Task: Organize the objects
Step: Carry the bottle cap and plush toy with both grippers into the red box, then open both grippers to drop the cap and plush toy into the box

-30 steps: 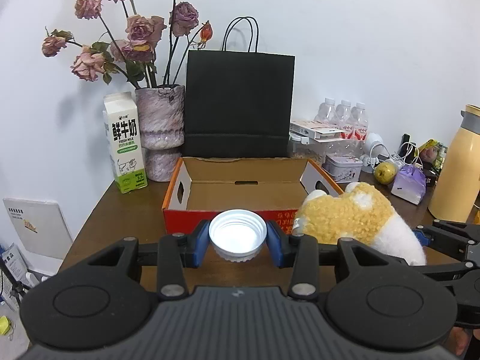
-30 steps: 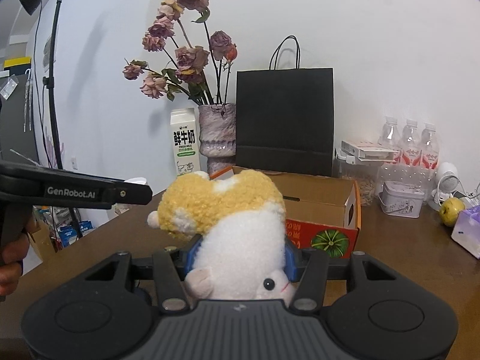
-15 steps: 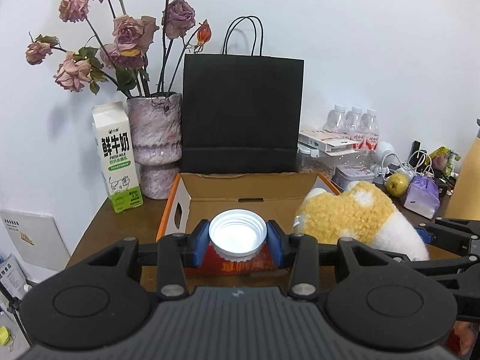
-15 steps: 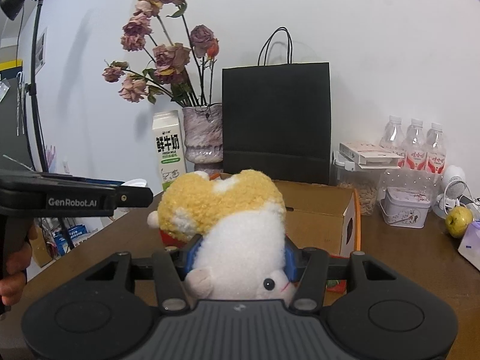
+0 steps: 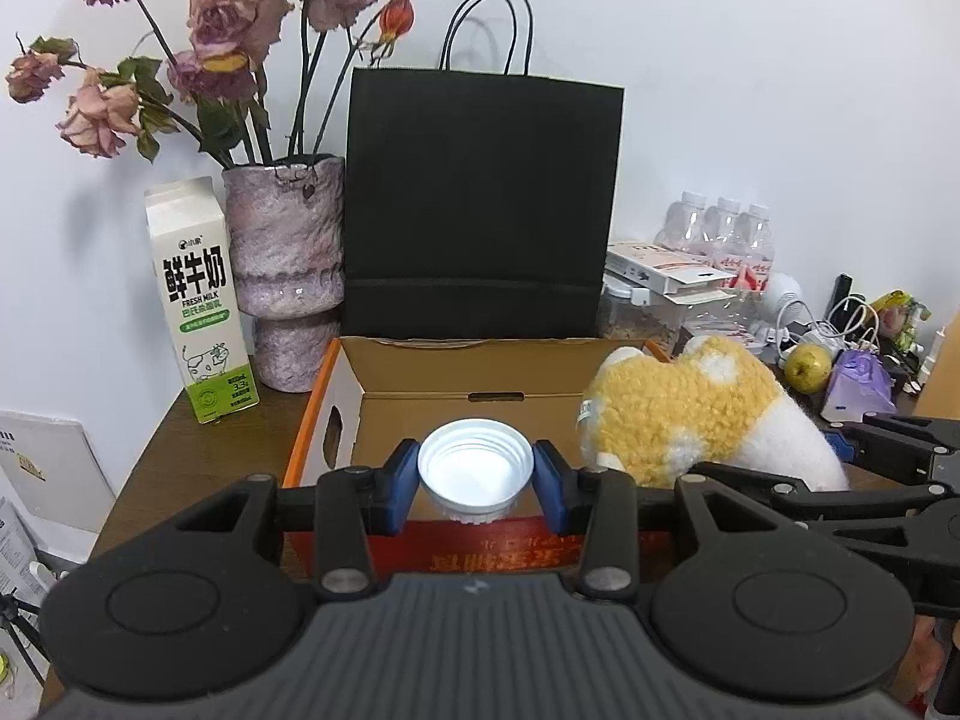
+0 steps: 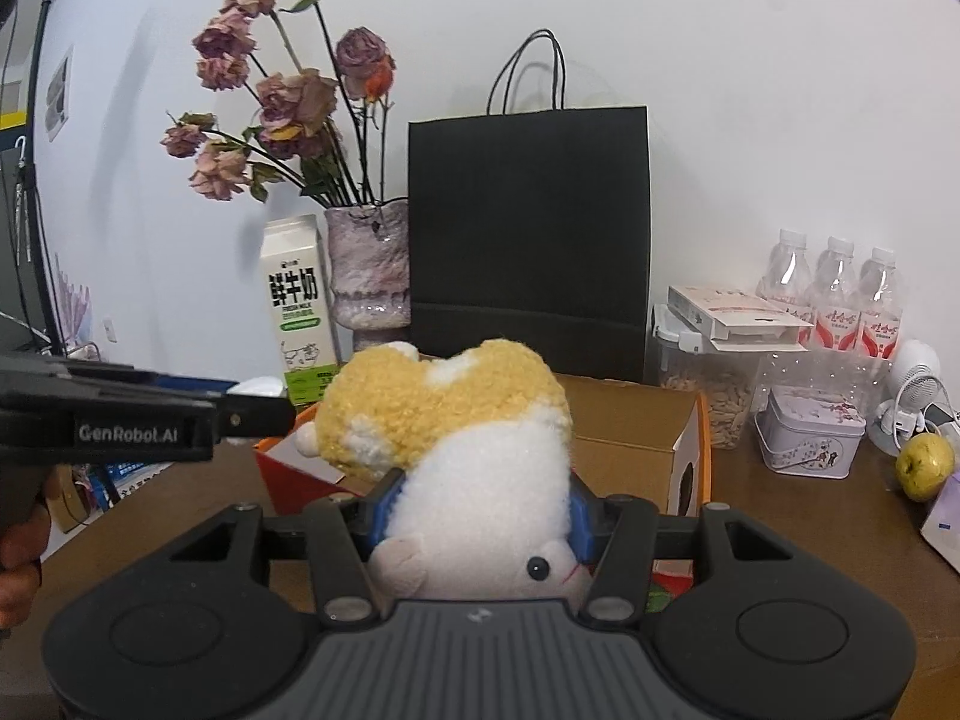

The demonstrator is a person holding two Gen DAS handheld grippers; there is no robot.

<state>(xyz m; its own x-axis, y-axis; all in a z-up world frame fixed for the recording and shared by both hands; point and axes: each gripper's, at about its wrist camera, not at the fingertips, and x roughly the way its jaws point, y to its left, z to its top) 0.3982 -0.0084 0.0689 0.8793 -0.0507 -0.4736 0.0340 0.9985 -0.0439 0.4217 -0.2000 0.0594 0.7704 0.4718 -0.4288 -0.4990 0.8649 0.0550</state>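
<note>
My left gripper (image 5: 475, 474) is shut on a white screw cap (image 5: 475, 469), held above the front edge of an open cardboard box (image 5: 384, 387) with orange-red sides. My right gripper (image 6: 480, 504) is shut on a yellow and white plush toy (image 6: 474, 438), held near the box's front right corner. The plush also shows in the left wrist view (image 5: 690, 414), right of the cap. The box shows behind the plush in the right wrist view (image 6: 630, 420). The left gripper's arm (image 6: 138, 414) reaches in from the left there.
Behind the box stand a black paper bag (image 5: 480, 204), a vase of dried roses (image 5: 288, 264) and a milk carton (image 5: 198, 306). At the right are water bottles (image 6: 834, 294), a tin (image 6: 810, 438), a clear food container (image 6: 714, 396) and a green apple (image 6: 924, 465).
Both grippers have moved forward and up toward the box, still holding the cap and the plush. The cap now hangs over the box's front edge.
</note>
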